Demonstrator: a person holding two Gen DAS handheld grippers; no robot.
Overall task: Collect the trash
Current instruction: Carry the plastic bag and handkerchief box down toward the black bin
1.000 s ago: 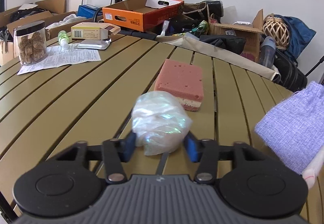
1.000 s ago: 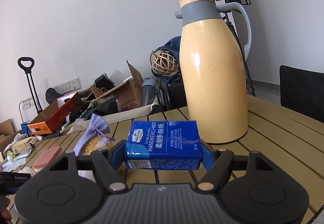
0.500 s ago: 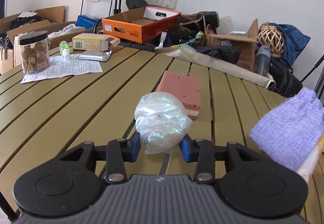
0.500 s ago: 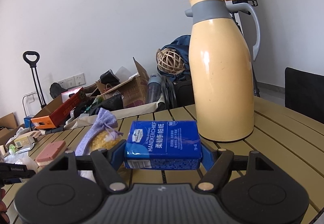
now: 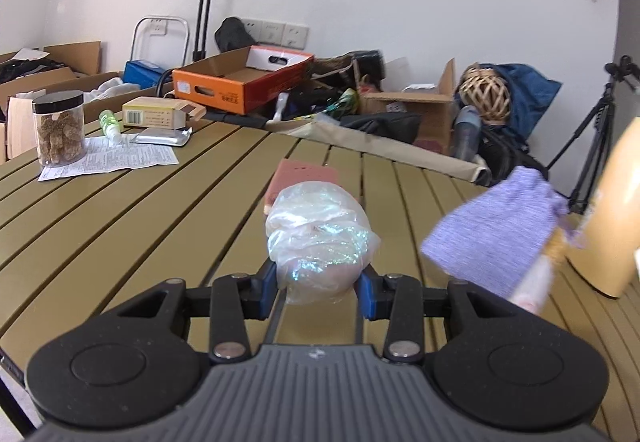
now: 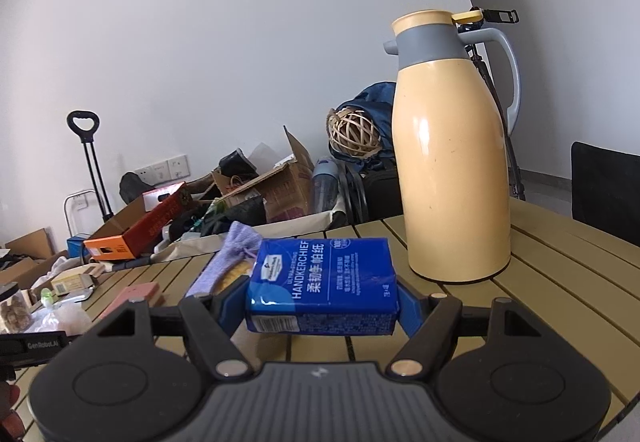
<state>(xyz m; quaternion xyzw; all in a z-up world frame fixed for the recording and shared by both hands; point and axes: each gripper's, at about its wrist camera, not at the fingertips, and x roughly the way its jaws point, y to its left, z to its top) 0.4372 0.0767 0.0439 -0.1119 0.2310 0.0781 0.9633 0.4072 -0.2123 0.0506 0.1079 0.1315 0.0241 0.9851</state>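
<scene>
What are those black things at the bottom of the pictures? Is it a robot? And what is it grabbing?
It's no robot. A person holds a grabber tool in each hand, and each tool carries a small camera looking out along its two fingers. So each picture is one tool's own view.

In the left tool's picture, the left gripper squeezes a crumpled clear plastic bag. In the right tool's picture, the right gripper holds a blue tissue pack.

Both are over a slatted table. On it are a pink sponge, a purple pouch, a tall yellow jug, a jar of snacks and a printed paper.
</scene>
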